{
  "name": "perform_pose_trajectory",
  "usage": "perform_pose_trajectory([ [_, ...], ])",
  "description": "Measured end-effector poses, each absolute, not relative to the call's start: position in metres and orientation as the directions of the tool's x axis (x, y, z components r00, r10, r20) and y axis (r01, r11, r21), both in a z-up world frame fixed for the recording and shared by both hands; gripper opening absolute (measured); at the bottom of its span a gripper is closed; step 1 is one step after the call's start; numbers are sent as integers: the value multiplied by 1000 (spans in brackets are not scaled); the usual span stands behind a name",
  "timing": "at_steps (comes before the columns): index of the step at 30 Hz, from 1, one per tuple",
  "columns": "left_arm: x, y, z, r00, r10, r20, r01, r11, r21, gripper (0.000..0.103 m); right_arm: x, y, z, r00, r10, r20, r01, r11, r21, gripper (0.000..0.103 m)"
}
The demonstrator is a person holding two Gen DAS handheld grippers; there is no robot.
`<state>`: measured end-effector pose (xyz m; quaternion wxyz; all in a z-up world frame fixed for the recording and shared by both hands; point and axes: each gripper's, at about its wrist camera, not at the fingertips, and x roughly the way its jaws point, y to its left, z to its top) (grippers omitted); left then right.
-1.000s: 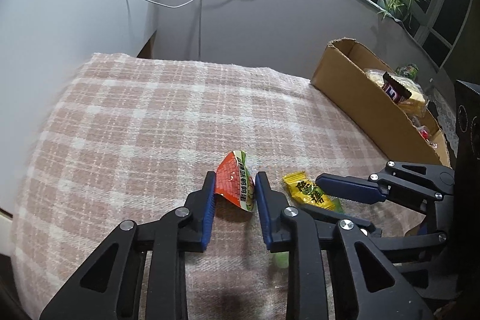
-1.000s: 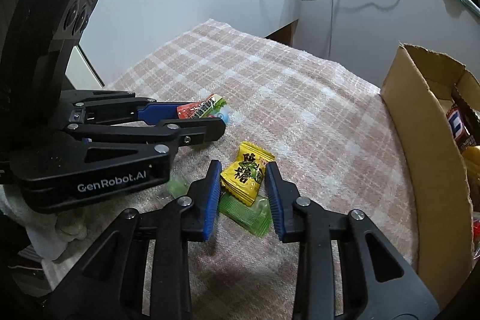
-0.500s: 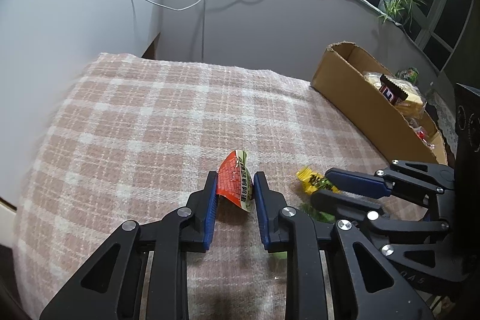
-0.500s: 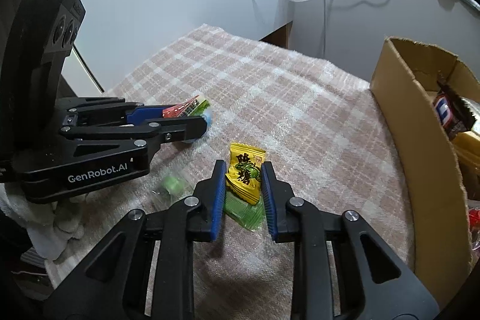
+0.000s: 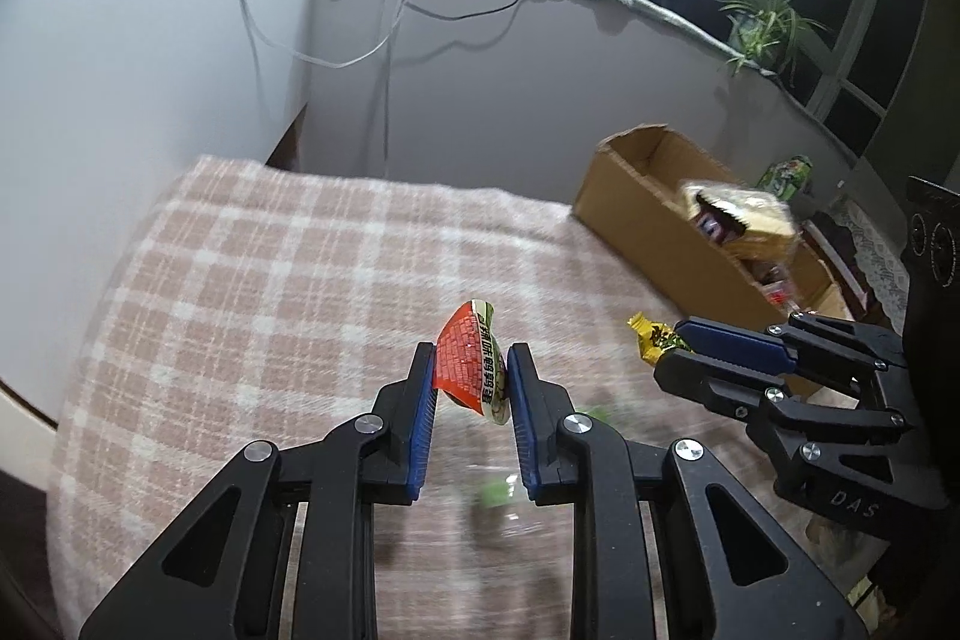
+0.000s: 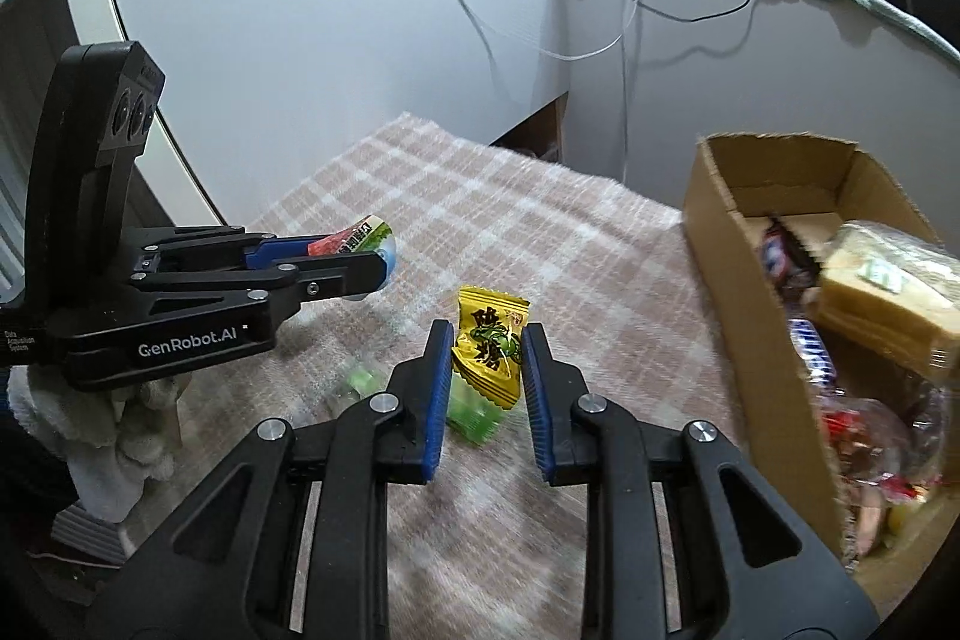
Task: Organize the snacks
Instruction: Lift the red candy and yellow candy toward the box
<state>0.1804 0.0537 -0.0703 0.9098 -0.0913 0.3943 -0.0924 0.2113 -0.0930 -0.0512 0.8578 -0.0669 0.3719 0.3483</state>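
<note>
- Both grippers have lifted off the tabletop (image 5: 252, 292) since a second ago; each packet now hangs clear of the plaid cloth instead of lying on it.
- Left gripper (image 5: 469, 370) pinches the red packet (image 5: 471, 367), centre of the left view; pads press both its sides.
- Right gripper (image 6: 486, 349) closed further within the last second, then held; it now pinches the yellow candy (image 6: 489, 346), centre of the right view.
- Green packets (image 6: 474, 412) are left behind on the cloth, below the yellow candy, blurred.
- Box (image 6: 738, 250) sits at right of the right view, already holding several snacks; both held packets are still outside it, to its left.
- Judgement: both picks done, carry to the box comes next; green ones remain.
- Pose: both grippers tilt forward and down, side by side, near each other; the left one shows at left in the right view.
</note>
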Motion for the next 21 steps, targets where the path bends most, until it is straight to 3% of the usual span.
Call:
perform_pose_trajectory([
  [21, 219, -34, -33, 688, -328, -648, 232, 945, -232, 22, 216, -215, -11, 632, 491, -600, -509, 846, 156, 24],
])
